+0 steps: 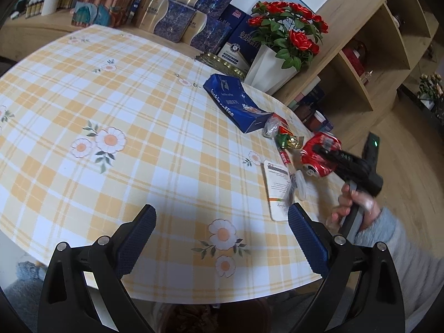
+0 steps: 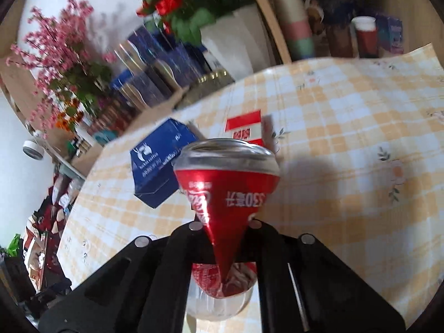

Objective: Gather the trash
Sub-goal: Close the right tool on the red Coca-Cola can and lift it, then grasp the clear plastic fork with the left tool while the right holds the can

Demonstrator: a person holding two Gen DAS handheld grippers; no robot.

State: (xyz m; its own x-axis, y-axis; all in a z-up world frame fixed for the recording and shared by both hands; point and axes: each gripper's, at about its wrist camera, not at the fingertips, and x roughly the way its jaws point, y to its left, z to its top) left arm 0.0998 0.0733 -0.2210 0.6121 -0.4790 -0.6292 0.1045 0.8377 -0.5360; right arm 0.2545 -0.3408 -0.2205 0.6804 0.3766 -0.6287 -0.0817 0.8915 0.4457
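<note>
My right gripper [image 2: 226,233] is shut on a crushed red soda can [image 2: 224,183] and holds it above the checked tablecloth [image 2: 347,127]. In the left wrist view the can [image 1: 319,155] hangs in the right gripper [image 1: 323,149] over the table's right edge. My left gripper [image 1: 222,236] is open and empty above the near edge of the table. On the table lie a blue coffee box [image 1: 236,102], candy wrappers [image 1: 283,136], a white card [image 1: 277,188] and a clear plastic wrapper [image 1: 298,186]. The box [image 2: 161,163] and a red-white packet [image 2: 245,127] show behind the can.
A white vase of red roses [image 1: 277,52] and blue-gold gift boxes [image 1: 177,19] stand at the table's far side. A wooden shelf unit [image 1: 369,55] is on the right. A dark bin [image 1: 211,317] sits below the near table edge.
</note>
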